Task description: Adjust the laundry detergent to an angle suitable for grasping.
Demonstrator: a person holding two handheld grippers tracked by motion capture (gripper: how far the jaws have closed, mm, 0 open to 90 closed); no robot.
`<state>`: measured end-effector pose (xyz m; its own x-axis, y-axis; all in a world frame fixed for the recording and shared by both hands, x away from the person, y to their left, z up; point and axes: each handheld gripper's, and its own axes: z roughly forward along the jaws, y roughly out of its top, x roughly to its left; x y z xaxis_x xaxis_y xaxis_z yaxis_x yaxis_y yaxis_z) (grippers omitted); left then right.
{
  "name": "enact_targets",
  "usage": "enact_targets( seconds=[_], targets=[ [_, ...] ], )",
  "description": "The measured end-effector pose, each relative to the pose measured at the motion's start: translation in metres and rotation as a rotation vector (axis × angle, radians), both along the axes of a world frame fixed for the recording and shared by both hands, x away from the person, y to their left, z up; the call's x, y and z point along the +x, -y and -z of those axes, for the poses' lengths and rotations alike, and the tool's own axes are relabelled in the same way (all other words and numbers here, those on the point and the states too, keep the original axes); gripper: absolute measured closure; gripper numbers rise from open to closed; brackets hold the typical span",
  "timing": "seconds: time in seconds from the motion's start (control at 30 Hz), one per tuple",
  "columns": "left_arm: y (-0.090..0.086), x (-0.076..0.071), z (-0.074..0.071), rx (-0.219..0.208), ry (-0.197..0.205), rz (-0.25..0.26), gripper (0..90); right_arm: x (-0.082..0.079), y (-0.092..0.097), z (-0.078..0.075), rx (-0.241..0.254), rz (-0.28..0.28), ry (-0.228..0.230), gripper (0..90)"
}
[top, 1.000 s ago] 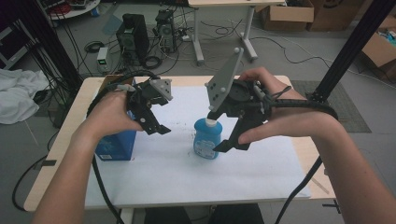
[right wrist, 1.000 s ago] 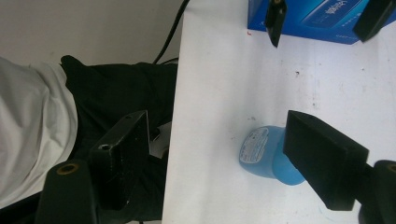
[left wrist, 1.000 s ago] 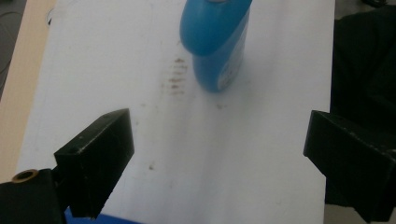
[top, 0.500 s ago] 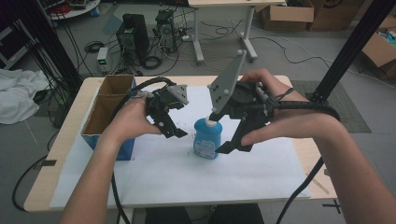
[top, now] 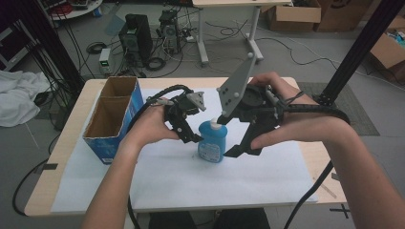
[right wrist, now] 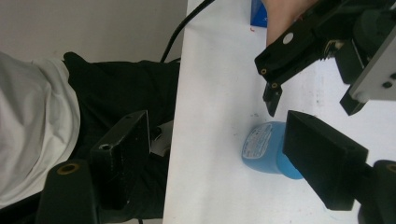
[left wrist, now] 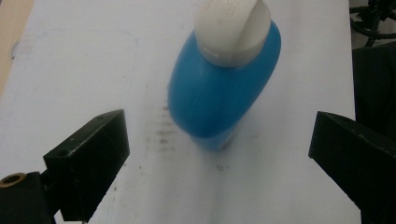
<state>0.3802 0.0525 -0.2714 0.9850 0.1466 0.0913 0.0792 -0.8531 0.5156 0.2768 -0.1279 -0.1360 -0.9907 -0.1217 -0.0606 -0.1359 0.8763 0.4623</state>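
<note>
1. High view: a blue bottle (top: 210, 147) with a white cap (top: 218, 127) stands upright on the white sheet (top: 167, 181) that covers the table (top: 43, 198), near its middle.
2. The left gripper (top: 191, 139) sits just left of the bottle, its jaws pointing down beside the bottle's upper body.
3. The right gripper (top: 230, 136) is just right of the bottle; one black jaw tip rests on the sheet beside the base, the other is up by the cap.
4. Left gripper view: the left gripper (left wrist: 219, 154) has its jaws spread wide, one on each side of the bottle (left wrist: 219, 93), and neither touches it. They have just been opening further, and the bottle stands free between them.
5. Right gripper view: the right gripper (right wrist: 215, 149) also stands wide. One jaw covers part of the bottle (right wrist: 264, 147); whether it touches the bottle I cannot tell. The other jaw is well clear.
6. An open blue cardboard box (top: 112, 119) with two compartments stands at the sheet's left edge, apart from the bottle.
</note>
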Motion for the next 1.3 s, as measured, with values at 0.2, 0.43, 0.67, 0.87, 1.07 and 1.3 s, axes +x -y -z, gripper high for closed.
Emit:
enact_targets(
  seconds=[0.2, 0.43, 0.67, 0.87, 1.07, 1.3],
  targets=[
    [0.010, 0.004, 0.009, -0.004, -0.004, 0.003, 5.4, 0.000, 0.001, 0.001, 0.001, -0.004, 0.000, 23.1],
    [0.019, 0.008, 0.020, -0.009, -0.013, 0.012, 5.3, 0.000, 0.002, 0.002, -0.001, -0.002, -0.003, 23.2],
    [0.025, 0.013, 0.031, -0.011, -0.022, 0.022, 5.1, 0.001, 0.002, 0.003, -0.003, -0.003, -0.005, 23.2],
    [0.031, 0.014, 0.040, -0.013, -0.031, 0.033, 5.3, 0.001, 0.003, 0.003, -0.004, -0.001, -0.003, 23.3],
    [0.033, 0.015, 0.045, -0.033, -0.035, 0.050, 9.7, 0.002, 0.004, 0.004, -0.003, 0.000, -0.004, 23.3],
    [0.033, 0.016, 0.048, -0.042, -0.045, 0.075, 24.8, 0.002, 0.004, 0.004, 0.000, -0.001, -0.005, 23.4]
  ],
)
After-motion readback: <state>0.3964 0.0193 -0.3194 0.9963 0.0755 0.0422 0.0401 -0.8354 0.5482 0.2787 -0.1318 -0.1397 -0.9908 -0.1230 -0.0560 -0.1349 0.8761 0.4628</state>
